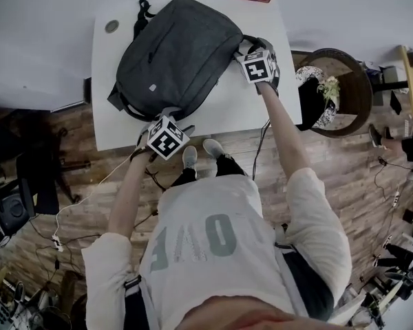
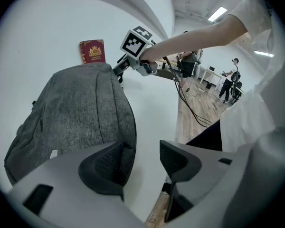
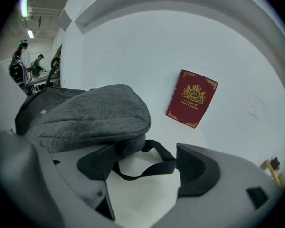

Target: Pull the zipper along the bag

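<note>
Stood to go wrong first at the right gripper [image 3: 145, 167]: jaws wide apart, a black strap loop [image 3: 154, 165] lying slack between them, nothing pinched. Would likely have caught webbing rather than a zipper pull on closing there, and on tugging would have dragged the whole bag [image 3: 85, 118] across the desk [image 3: 133, 46] instead of running any slider. Same worry at the left gripper [image 2: 140, 161]: jaws apart as well, only the bag's lower edge beside one pad and bare desk in the gap, so no hold on the fabric to brace against a pull. Would probably have bunched or slid the soft shell without that anchor. Could not make out a zipper pull in any view; might have grabbed at a seam by aiming on a guess. Less likely, might have knocked the red booklet [image 3: 192, 99] lying beyond the bag's far end, apart from it.

Looked like a grey, felt-like backpack, softly rounded and seemingly closed, lying flat on the white desk between the two grippers. Showed dark straps trailing at its corners, a small pale tag on its face and seams curving along its side.
</note>
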A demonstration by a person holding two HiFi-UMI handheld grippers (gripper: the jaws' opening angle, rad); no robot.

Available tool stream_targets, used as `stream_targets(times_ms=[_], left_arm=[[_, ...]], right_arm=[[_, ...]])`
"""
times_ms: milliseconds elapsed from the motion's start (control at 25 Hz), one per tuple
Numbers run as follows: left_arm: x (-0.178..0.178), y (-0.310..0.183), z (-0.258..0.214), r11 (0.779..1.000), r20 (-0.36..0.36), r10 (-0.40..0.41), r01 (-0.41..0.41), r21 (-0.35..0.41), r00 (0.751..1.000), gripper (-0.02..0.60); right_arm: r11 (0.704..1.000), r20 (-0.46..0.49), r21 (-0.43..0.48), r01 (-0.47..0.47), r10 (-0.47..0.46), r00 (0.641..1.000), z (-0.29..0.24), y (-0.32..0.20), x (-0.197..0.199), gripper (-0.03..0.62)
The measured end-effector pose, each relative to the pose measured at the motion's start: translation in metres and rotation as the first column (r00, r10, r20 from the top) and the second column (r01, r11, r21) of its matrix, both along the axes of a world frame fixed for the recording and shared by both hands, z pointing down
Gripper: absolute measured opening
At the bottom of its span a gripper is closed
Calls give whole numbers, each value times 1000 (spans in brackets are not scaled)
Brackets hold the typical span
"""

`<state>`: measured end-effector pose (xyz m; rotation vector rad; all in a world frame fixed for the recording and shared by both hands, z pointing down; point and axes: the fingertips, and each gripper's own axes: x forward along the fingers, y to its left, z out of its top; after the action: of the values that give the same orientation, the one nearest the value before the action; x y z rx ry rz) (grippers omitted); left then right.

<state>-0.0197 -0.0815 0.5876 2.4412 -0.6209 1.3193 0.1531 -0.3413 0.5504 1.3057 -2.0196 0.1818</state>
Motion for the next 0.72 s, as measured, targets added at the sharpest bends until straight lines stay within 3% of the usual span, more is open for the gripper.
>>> stream_targets(times_ms=[120, 240, 400, 560, 720], left_arm=[[16, -6, -3, 998, -15, -66, 67, 9, 998, 255], [15, -13, -14, 992, -96, -119, 123, 31, 988, 250], [-5, -22, -52, 976, -202, -176, 198, 93, 963, 190], [-55, -51, -96, 948, -131, -155, 185, 259, 979, 189], [-98, -81, -96, 934, -12, -164, 159, 319, 986, 190]], right_arm=[[1000, -10, -17, 1, -1, 1000, -1, -9, 7, 391], [1000, -4, -21, 5, -5, 1000, -8, -7, 13, 391], [999, 104, 28, 38, -41, 994, -25, 36, 4, 391], [993, 168, 14, 116, -117, 979, -23, 97, -17, 391], [982, 111, -28, 187, -183, 977, -1, 132, -39, 391]])
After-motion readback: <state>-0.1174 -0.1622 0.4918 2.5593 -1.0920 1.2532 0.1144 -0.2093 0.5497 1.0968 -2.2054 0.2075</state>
